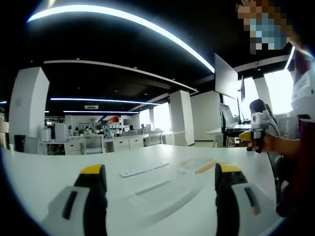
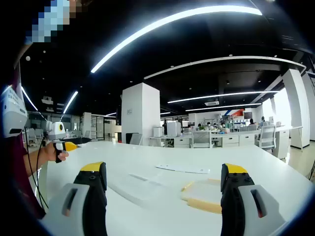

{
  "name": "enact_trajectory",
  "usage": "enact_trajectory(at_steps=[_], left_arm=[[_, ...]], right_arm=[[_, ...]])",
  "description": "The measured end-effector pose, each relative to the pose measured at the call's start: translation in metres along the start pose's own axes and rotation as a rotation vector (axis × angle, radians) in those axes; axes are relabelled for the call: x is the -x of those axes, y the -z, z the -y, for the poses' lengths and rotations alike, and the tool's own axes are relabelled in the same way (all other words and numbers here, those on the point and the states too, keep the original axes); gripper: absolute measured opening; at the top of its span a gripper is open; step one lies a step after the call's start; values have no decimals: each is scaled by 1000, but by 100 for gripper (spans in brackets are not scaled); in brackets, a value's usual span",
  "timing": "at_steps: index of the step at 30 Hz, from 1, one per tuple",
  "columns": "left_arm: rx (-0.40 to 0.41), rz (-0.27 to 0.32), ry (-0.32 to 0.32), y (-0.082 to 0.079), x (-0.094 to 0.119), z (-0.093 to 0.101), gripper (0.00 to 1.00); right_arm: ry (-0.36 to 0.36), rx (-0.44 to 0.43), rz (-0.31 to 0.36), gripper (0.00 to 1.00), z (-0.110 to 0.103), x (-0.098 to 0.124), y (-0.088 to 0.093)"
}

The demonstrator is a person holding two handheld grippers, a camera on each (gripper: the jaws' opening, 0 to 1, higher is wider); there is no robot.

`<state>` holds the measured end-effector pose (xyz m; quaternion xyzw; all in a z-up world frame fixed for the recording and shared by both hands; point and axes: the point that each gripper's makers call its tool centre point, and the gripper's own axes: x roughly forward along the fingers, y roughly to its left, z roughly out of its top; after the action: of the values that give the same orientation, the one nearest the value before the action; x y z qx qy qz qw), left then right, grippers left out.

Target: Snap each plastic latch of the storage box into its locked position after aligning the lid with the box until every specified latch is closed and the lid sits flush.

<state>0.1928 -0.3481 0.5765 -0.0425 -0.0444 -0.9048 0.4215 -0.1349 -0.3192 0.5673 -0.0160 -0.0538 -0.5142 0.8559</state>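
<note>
In the left gripper view, I see my left gripper [image 1: 161, 184] with jaws wide apart, hovering over the white table [image 1: 59, 167]. The clear plastic storage box with pale wooden latches [image 1: 194, 166] lies ahead between the jaws, not touched. A flat clear lid [image 1: 142, 169] rests beside it.

In the right gripper view, my right gripper [image 2: 162, 184] is also spread open and empty; the box [image 2: 209, 194] sits just ahead toward the right jaw, lid [image 2: 182, 169] beyond.

White table [image 1: 44, 172] carries the work. Beyond its far edge: white pillar [image 2: 140, 113], desks with office chairs [image 2: 267, 136], ceiling light strips [image 1: 123, 17], monitor [image 1: 225, 76].
</note>
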Motion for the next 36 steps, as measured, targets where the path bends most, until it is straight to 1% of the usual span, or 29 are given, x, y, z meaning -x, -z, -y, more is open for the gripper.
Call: enact_trajectory(at_steps=[9,17,25,27,29,32,36], left_arm=[[14,11,3,-2,0,3,92],[10,13,9,-3,0,5,92],[14,20,16,-4,0,7,94],[12,22,15,-4,-1,8,95],[11,16,31,-5,-4,11,96],[-10,21,44,-10,-8,14,99],[-11,28,42,-13,-12,15,99]], right_arm=[[-3,2,3,99,0,1,-1],[-3,0,9,99,1,2,-2],[0,-2,8,100,2,4,0],[1,-4,9,100,3,4,1],[3,-5,8,100,4,5,1],[4,-5,10,100,6,6,1],[12,-7,14,100,9,10,1]])
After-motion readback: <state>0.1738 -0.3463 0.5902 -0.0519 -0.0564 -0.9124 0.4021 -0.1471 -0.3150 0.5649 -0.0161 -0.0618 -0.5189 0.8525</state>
